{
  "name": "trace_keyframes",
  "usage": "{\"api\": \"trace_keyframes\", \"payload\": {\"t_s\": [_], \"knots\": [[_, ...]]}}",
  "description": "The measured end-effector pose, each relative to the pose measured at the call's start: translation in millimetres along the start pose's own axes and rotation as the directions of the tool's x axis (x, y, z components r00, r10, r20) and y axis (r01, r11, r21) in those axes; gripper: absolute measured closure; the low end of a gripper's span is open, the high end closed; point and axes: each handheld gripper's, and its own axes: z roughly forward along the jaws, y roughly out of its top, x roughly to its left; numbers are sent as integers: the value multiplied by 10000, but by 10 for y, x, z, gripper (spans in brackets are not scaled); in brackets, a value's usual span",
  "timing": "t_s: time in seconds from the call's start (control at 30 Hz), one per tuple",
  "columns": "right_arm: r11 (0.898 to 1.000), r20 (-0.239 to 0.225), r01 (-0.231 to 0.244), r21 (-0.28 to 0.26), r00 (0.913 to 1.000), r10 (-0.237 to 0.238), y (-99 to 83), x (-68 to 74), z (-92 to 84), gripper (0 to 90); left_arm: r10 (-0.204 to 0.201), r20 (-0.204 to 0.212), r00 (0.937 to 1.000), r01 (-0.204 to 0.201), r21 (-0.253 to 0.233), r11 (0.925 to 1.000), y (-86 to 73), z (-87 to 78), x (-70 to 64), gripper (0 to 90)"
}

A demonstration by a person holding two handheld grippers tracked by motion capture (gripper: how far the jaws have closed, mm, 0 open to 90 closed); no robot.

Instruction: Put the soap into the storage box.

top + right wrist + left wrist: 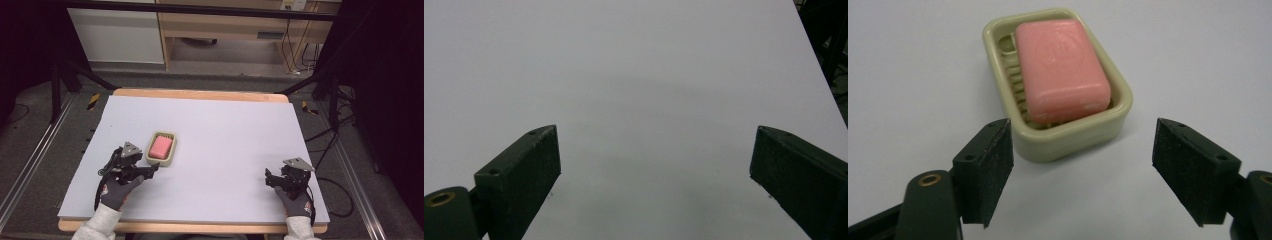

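On the pale grey table [225, 135], a smooth matte sheet over a wooden board whose edge shows front and back, the working things sit toward the person's left. Largest after the table is the left gripper [155, 167], held low in a gloved hand, jaws spread wide and empty. Its tips lie just short of the soap dish [170, 156], which is directly ahead of them. In the left gripper view the dish [1068, 137] stands centred between the two black pads, its near short wall facing the claw and its long axis running away from it, slightly slanted. It is a cream, rounded-rectangle tray of glossy plastic with a ribbed floor. Lying in it, shifted toward one side so the ribs show along the other, is a pink soap bar [1063, 62], smooth, with softened corners and a faint pressed mark.

Well apart at the table's other side, the right gripper [270, 179] hovers over bare surface, jaws likewise spread and empty. Any move on the dish looks to belong to the left.
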Motion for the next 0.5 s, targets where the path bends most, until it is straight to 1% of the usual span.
{"api": "trace_keyframes", "payload": {"t_s": [0.07,0.1,0.23,0.3,0.37,0.4,0.43,0.5], "knots": [[10000,27,-68,2,10000,68,-5,-13,-6,63,-57,-96,9999,56,-55,10000,-48,-31,23,240],[10000,85,-31,-20,10000,31,-8,-26,-6,63,-62,-144,9999,62,-15,10000,-77,-50,37,239],[9998,133,-197,-16,9997,197,-17,-49,-17,62,-170,-395,9991,171,36,9998,-214,-120,91,239],[9999,153,-152,-6,9998,152,-21,-56,-11,61,-350,-477,9982,350,-5,9994,-287,-136,131,241],[9999,150,-153,50,9998,152,-23,-56,-9,61,-355,-607,9975,363,107,9993,-335,-144,166,241],[9998,183,-160,77,9997,158,-25,-53,-10,61,-440,-648,9969,448,118,9989,-358,-147,181,241],[9998,208,-163,79,9997,162,-26,-55,-10,61,-472,-617,9970,482,146,9987,-382,-152,193,241],[9998,240,-164,58,9996,163,-27,-61,-9,61,-450,-728,9963,466,205,9987,-414,-163,207,241]]}}
